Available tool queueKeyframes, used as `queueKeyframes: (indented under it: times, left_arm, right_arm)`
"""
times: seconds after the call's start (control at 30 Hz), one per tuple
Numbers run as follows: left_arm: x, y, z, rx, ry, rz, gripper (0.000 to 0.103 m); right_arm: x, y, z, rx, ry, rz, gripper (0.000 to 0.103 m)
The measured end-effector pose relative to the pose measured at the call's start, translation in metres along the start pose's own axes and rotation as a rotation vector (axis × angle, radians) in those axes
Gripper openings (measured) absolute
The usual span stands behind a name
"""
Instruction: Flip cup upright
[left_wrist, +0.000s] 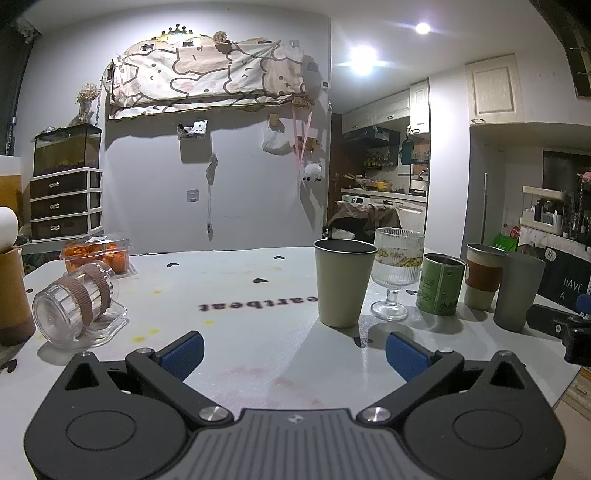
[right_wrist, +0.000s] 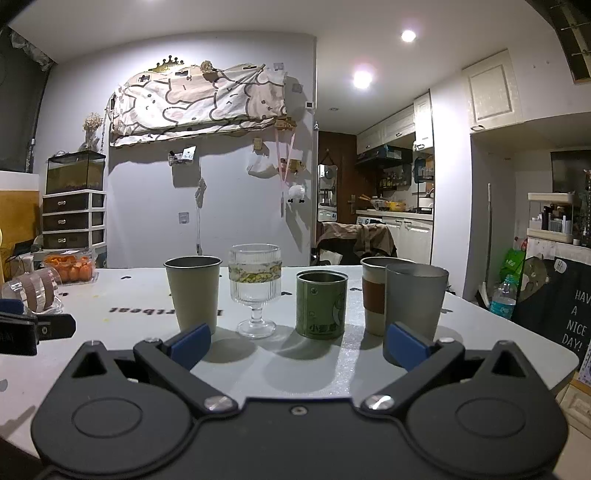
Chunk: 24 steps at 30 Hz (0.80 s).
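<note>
While both of my claws are hovering low over the near edge of the white surface, the clear cup with two brown ribbed bands is lying on its side near the left edge, its base facing me and its handle resting against the surface. My left claw is spread wide, its blue pads gripping nothing, and the cup is sitting well off to its left. My right claw is likewise released and holding nothing.

A row of upright vessels is standing toward the right edge: a beige tumbler, a ribbed stemmed glass, a green tin, a cup with a brown sleeve and a grey tumbler (the grey one is overlapping the sleeved cup in the right wrist view). From the right wrist view the grey tumbler is showing just beyond my right-hand pad. A clear box of orange fruit is sitting at the far left corner, just behind the tipped cup.
</note>
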<state>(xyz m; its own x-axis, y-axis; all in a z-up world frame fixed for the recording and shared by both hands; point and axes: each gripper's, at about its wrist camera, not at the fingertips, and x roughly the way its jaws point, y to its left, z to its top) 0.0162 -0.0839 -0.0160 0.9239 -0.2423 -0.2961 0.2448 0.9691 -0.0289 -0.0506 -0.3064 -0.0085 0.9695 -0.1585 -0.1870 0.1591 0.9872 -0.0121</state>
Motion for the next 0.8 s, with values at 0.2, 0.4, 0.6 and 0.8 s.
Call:
queueKeyframes:
  times: [0.2, 0.4, 0.6, 0.8]
  left_arm:
    - [0.0002, -0.0006, -0.0001, 0.003, 0.002, 0.002, 0.103]
    - [0.0003, -0.0006, -0.0010, 0.005, 0.004, 0.002, 0.103]
    - [-0.0001, 0.0001, -0.0009, 0.006, 0.004, 0.002, 0.103]
    - [-0.0002, -0.0001, -0.0009, 0.006, 0.004, 0.003, 0.103]
  right_arm:
    - [0.0010, 0.0003, -0.0005, 0.002, 0.008, -0.002, 0.103]
    - [0.0013, 0.0001, -0.0003, 0.001, 0.007, -0.001, 0.103]
    - [0.0012, -0.0002, 0.0002, 0.003, 0.007, -0.004, 0.103]
    - [0.0014, -0.0004, 0.0003, 0.003, 0.008, -0.004, 0.103]
